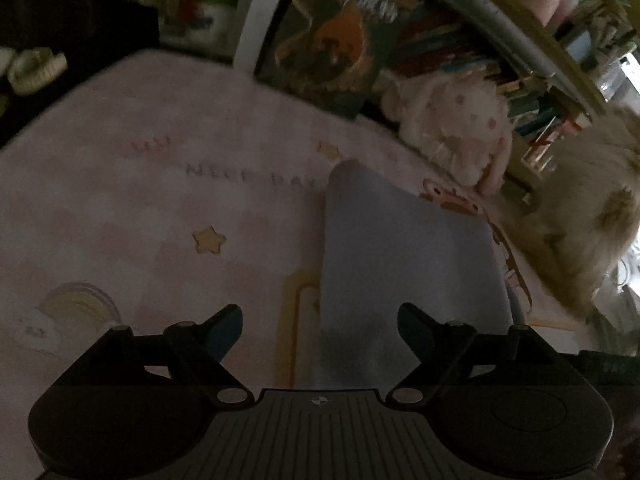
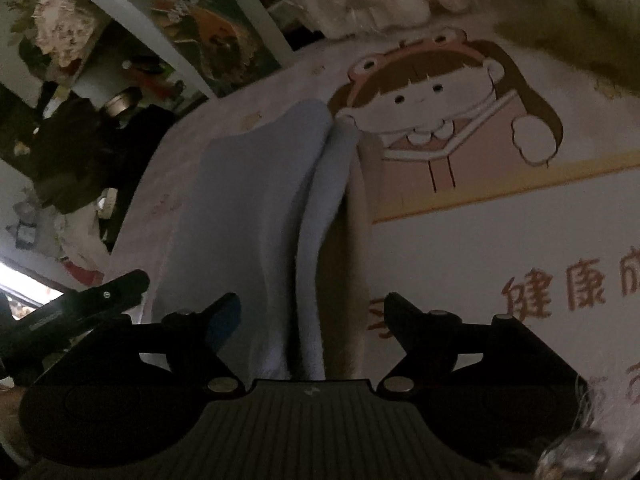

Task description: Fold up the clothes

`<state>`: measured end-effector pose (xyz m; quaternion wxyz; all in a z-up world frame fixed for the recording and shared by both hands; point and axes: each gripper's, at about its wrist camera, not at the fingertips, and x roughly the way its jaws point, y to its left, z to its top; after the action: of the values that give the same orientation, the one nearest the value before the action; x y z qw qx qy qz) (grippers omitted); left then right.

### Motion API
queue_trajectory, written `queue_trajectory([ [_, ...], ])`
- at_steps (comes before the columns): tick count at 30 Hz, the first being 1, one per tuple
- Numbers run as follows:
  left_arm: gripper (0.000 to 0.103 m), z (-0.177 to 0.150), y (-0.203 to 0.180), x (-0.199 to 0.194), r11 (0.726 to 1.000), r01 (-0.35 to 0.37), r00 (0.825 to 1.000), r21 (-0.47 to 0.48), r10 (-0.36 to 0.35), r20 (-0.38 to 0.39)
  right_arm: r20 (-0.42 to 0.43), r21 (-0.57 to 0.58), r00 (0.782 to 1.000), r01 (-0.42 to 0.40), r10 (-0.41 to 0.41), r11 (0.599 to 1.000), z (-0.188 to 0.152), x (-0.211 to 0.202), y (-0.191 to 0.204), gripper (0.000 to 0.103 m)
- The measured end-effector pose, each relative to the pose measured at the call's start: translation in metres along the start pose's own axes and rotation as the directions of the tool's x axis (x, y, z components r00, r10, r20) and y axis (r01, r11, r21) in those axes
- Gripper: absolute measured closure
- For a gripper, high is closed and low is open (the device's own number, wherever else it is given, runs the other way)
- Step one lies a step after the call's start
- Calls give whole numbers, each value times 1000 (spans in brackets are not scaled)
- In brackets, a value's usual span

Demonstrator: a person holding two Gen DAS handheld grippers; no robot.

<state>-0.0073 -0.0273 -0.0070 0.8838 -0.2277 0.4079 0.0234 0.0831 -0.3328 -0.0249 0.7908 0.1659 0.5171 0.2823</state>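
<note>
A pale blue garment (image 1: 404, 264) lies folded on a pink printed mat (image 1: 160, 208). In the left wrist view it reaches from between the fingers away to the upper right. My left gripper (image 1: 320, 320) is open and empty, just above the garment's near end. In the right wrist view the same garment (image 2: 248, 208) shows a raised lengthwise fold on the mat (image 2: 480, 240). My right gripper (image 2: 312, 316) is open and empty, its jaws either side of the garment's near end. The room is dim.
A white plush toy (image 1: 452, 128) and a fluffy tan cushion (image 1: 588, 216) sit at the mat's far right edge. A picture book (image 1: 340, 36) leans against a shelf behind. The left gripper's body (image 2: 72, 312) shows at the left of the right wrist view.
</note>
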Motion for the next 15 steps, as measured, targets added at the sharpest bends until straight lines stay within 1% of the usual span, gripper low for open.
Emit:
queue_trajectory([
  [4,16,4,8,16,997,59,996,-38,-62,-61,4,29,1000,6,-6,1000,-2,9,5,25],
  [9,17,8,13,31,988,129,984,-82,-138,-113,19,23,1000,24,-25,999,-1,18,17,25],
  [10,20,9,13,33,986,141,982,-89,-151,-118,22,12,999,36,-36,999,-1,20,20,25],
  [11,28,9,14,34,982,157,978,-103,-169,-125,24,-3,998,50,-50,999,-1,21,24,26],
  [12,41,10,14,36,977,176,973,-120,-191,-132,25,-17,998,63,-63,998,-2,22,27,30],
  [13,50,9,14,37,969,199,966,-148,-219,-135,27,-27,997,74,-73,997,-2,23,28,36],
  [14,56,10,11,35,969,199,967,-148,-219,-132,31,-35,996,83,-82,996,-2,23,30,40],
  [15,57,10,7,33,971,196,968,-139,-214,-129,41,-42,995,89,-87,995,-3,21,31,50],
])
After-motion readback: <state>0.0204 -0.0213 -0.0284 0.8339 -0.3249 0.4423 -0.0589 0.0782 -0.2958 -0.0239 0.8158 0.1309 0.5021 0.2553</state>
